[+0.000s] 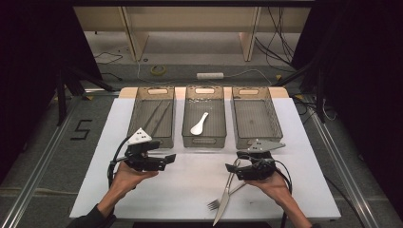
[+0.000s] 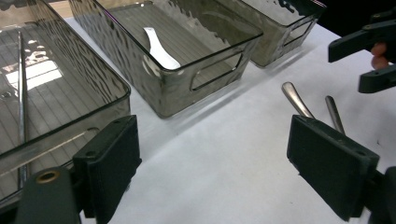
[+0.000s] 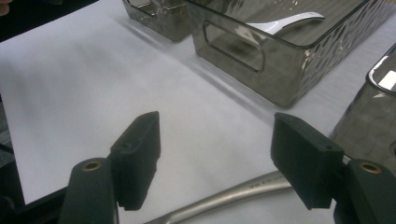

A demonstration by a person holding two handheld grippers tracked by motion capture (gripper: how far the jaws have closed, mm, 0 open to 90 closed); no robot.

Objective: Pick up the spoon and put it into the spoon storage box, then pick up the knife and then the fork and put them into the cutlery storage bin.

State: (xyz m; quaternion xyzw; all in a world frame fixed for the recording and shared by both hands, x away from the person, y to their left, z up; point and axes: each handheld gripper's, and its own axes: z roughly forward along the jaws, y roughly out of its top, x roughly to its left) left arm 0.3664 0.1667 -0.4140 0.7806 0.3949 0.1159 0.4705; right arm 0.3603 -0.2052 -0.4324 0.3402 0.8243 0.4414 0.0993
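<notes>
White surface (image 1: 190, 190): it carries three smoky plastic bins in a row, and I read no brand or label on them.
Floor mark (image 1: 81, 129): a black "5" left of the surface.
Middle bin (image 1: 205, 140): a white spoon (image 1: 199, 123) lies inside.
Knife (image 1: 223, 202): crossed with a fork (image 1: 215, 204); faint stamped writing on its handle, unreadable.
Right tongs (image 3: 215, 158): mine, wide apart, gripping nothing, the knife handle just below them.
Left tongs (image 2: 233, 172): wide open, empty, well apart from the knife.

knife (image 1: 223, 202): tip cut off by bottom edge (high view) | left bin (image 2: 56, 93): cropped by frame edge
</notes>
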